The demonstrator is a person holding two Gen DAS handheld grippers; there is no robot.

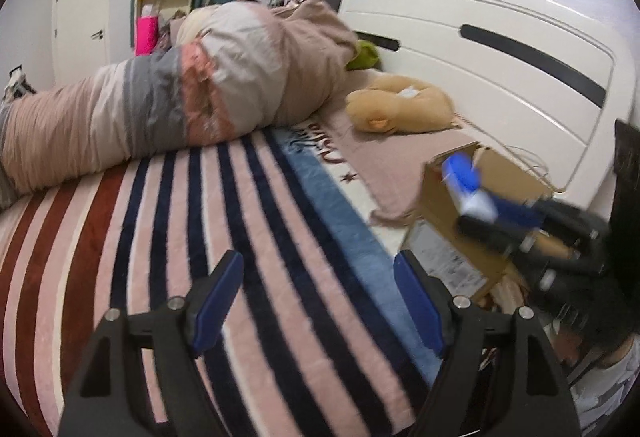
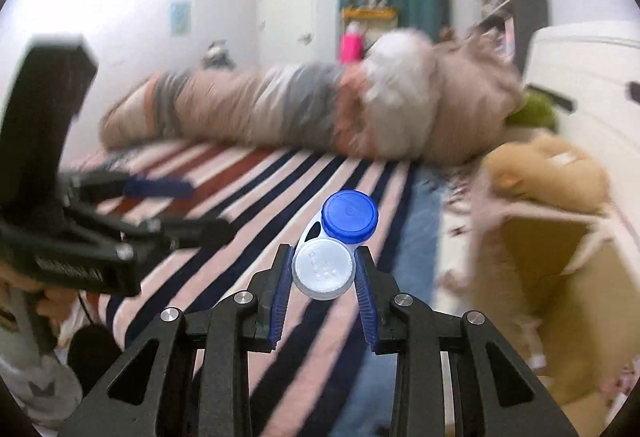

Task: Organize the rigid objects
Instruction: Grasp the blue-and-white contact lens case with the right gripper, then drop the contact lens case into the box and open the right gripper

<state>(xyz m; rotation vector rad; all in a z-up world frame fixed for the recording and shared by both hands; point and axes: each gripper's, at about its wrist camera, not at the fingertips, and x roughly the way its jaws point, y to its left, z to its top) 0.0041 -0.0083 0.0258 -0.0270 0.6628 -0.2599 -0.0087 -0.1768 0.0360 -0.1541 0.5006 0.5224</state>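
My right gripper (image 2: 324, 269) is shut on a contact lens case (image 2: 334, 247) with one blue cap and one white cap, held above the striped blanket (image 2: 248, 197). In the left wrist view the right gripper (image 1: 476, 213) holds the case (image 1: 466, 177) in front of an open cardboard box (image 1: 500, 177) that stands on the bed. The box also shows in the right wrist view (image 2: 560, 277), to the right of the case. My left gripper (image 1: 318, 301) is open and empty above the striped blanket (image 1: 200, 217); it also shows in the right wrist view (image 2: 176, 205) at the left.
A rolled duvet (image 1: 180, 97) lies across the far side of the bed. A tan plush toy (image 1: 400, 109) and a green toy (image 1: 364, 55) lie by the white headboard (image 1: 500, 49). Shelves, a curtain and a door stand behind.
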